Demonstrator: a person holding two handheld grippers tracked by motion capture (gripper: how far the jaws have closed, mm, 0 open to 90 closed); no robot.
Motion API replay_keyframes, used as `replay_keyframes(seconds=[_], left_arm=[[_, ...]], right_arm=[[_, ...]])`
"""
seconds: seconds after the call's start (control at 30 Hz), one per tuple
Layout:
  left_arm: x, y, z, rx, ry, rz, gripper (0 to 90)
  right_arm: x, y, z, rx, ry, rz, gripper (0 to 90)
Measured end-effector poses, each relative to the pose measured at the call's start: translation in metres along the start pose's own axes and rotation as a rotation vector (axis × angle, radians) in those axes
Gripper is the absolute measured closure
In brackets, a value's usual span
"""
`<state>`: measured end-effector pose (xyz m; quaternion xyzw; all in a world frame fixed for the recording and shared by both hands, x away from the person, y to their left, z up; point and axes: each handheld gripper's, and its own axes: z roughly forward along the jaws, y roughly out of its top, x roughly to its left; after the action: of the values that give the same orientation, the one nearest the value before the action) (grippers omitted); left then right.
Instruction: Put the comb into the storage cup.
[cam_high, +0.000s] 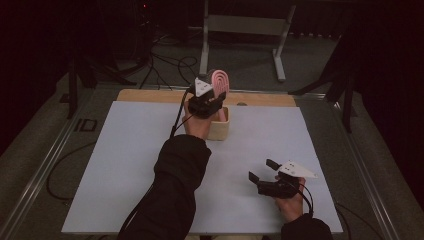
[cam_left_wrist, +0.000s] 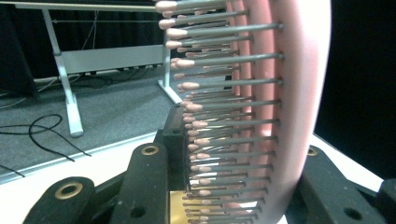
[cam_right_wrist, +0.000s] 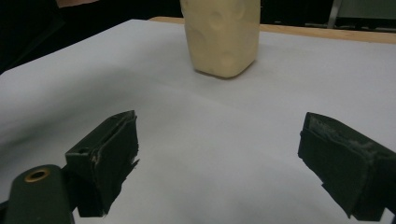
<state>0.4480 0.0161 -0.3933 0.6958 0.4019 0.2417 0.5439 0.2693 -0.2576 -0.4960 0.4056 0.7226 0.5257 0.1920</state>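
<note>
**Brush held upright over the box**

Near the table's (cam_high: 125, 165) far edge, the left gripper (cam_high: 212, 100) clamps a pink brush (cam_high: 220, 80) above the wooden box (cam_high: 220, 129). The brush stands upright, head up, handle reaching down into the box. The right gripper (cam_high: 261, 171) rests near the front edge, jaws apart, holding nothing.

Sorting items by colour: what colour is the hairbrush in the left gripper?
Pink hairbrush, grey bristles with pink tips; clearest in the left gripper view.
</note>
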Motion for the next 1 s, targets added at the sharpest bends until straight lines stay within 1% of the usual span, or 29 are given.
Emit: replay_keyframes(seconds=[0.47,1.0], left_arm=[[-0.002,-0.003,0.001,0.010,0.005,0.003,64.9],[-0.007,-0.013,0.007,0.030,0.004,0.002,64.4]], right_arm=[[0.000,0.000,0.000,-0.002,0.003,0.000,11.8],[0.000,0.000,0.001,0.000,0.002,-0.002,11.6]])
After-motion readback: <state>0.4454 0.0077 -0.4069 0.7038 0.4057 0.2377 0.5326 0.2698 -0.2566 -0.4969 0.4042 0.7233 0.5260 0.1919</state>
